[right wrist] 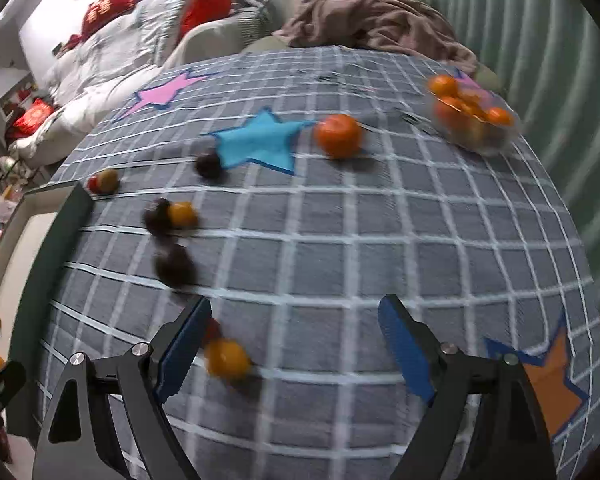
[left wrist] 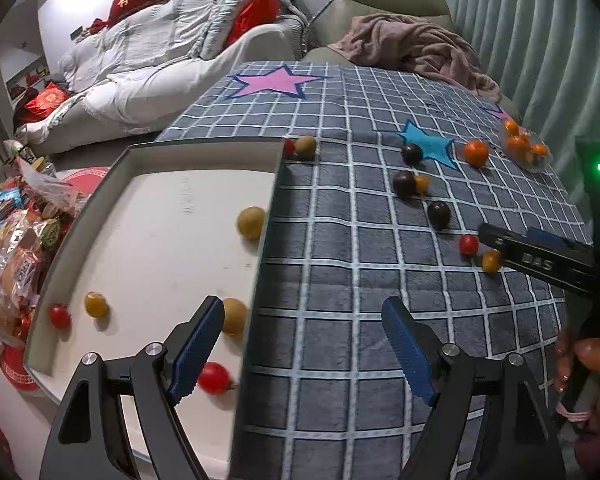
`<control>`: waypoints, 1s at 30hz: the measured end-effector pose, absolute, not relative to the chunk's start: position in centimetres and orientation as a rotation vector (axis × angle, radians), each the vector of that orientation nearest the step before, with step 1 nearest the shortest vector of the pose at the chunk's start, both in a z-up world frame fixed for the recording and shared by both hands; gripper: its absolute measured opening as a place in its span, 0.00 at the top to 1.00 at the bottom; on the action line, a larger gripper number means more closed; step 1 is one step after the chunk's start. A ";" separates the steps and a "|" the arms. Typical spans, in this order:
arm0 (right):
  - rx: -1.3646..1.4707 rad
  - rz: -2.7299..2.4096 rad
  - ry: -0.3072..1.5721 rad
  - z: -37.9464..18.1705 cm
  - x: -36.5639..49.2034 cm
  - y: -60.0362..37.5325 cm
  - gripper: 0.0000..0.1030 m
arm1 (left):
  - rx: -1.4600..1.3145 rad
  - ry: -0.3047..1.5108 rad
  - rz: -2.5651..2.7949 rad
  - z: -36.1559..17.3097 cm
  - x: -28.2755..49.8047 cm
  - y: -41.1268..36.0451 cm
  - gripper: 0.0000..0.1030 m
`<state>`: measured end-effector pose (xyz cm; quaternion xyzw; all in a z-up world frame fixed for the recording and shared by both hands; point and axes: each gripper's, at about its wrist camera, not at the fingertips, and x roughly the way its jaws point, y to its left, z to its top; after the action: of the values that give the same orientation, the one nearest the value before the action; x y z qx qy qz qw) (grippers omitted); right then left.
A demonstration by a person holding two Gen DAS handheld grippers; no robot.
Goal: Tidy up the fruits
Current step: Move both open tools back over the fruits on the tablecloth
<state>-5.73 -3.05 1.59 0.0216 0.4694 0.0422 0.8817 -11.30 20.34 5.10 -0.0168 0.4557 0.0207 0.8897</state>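
Note:
A white tray [left wrist: 140, 160] sits at the table's left edge and holds several small fruits, among them a red tomato [left wrist: 214, 377] and a brown longan [left wrist: 251, 222]. My left gripper [left wrist: 302, 350] is open and empty over the tray's right wall. Loose fruits lie on the checked cloth: dark plums [left wrist: 438, 213], an orange [left wrist: 476, 153], a red tomato [left wrist: 468, 243]. My right gripper [right wrist: 296, 344] is open and empty, with a yellow-orange fruit [right wrist: 227, 358] just inside its left finger. It also shows in the left wrist view [left wrist: 540, 260].
A clear bowl of oranges [right wrist: 470, 118] stands at the far right of the table. A sofa with bedding [left wrist: 160, 60] and a pink blanket [left wrist: 412, 48] lie behind. Snack packets [left wrist: 16, 240] are piled left of the tray.

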 end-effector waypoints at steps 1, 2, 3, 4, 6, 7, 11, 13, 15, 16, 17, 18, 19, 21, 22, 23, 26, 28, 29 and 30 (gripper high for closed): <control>0.058 0.081 0.981 1.5 -5.8 -3.7 0.15 | -0.032 0.949 0.041 5.0 -11.2 20.1 0.20; 0.087 0.073 0.973 1.5 -6.1 -4.7 0.15 | -0.030 0.953 0.038 4.8 -11.1 19.8 0.20; 0.103 0.060 0.972 1.6 -6.4 -5.6 0.15 | -0.028 0.958 0.033 4.6 -11.0 19.4 0.20; 0.118 0.042 0.974 1.6 -6.6 -6.4 0.14 | -0.024 0.964 0.029 4.4 -10.9 19.0 0.20; 0.143 0.032 0.981 1.2 -7.1 -7.6 0.14 | -0.015 0.974 0.021 4.0 -10.6 18.3 0.20; 0.154 0.031 0.984 1.1 -7.3 -8.1 0.14 | -0.012 0.978 0.017 3.8 -10.4 18.0 0.20; 0.154 0.042 0.973 1.2 -7.8 -9.1 0.14 | -0.017 0.999 -0.019 3.3 -9.3 16.3 0.20; 0.147 0.055 0.968 1.3 -8.2 -9.2 0.14 | -0.015 1.002 -0.044 3.2 -8.7 15.2 0.20; 0.131 0.069 0.958 1.5 -8.6 -9.4 0.14 | -0.005 1.002 -0.073 3.2 -8.1 14.0 0.20; 0.120 0.079 0.951 1.6 -8.9 -9.4 0.14 | 0.003 1.002 -0.086 3.1 -7.7 13.4 0.20; 0.106 0.092 0.946 1.7 -9.3 -9.2 0.14 | 0.013 1.000 -0.104 3.1 -7.3 12.6 0.20; 0.090 0.105 0.940 1.8 -9.5 -9.1 0.14 | 0.019 0.998 -0.114 3.1 -7.0 12.1 0.20; 0.070 0.122 0.932 1.8 -9.9 -9.1 0.14 | 0.025 0.996 -0.122 3.1 -6.6 11.7 0.20; 0.026 0.161 0.922 1.9 -10.6 -8.7 0.14 | 0.031 0.993 -0.144 3.0 -5.8 10.7 0.20; 0.000 0.180 0.918 1.8 -10.9 -8.4 0.14 | 0.032 0.993 -0.151 2.9 -5.5 10.4 0.20; -0.027 0.199 0.916 1.8 -11.2 -8.1 0.14 | 0.035 0.994 -0.159 2.9 -5.1 10.0 0.20; -0.059 0.235 0.917 1.3 -11.4 -7.6 0.14 | 0.053 0.998 -0.188 2.6 -4.2 8.7 0.20; -0.070 0.256 0.917 1.1 -11.4 -7.3 0.14 | 0.078 0.999 -0.198 2.3 -3.8 7.8 0.21; -0.075 0.270 0.918 1.0 -11.3 -7.1 0.14 | 0.086 1.001 -0.199 2.2 -3.6 7.6 0.21; -0.080 0.279 0.917 0.9 -11.3 -6.9 0.14 | 0.089 1.005 -0.203 2.0 -3.4 7.3 0.24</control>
<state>-11.30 -6.88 0.89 -0.0385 0.4412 0.1342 0.8865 -3.43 7.34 1.97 0.0426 0.4807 -0.0971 0.8705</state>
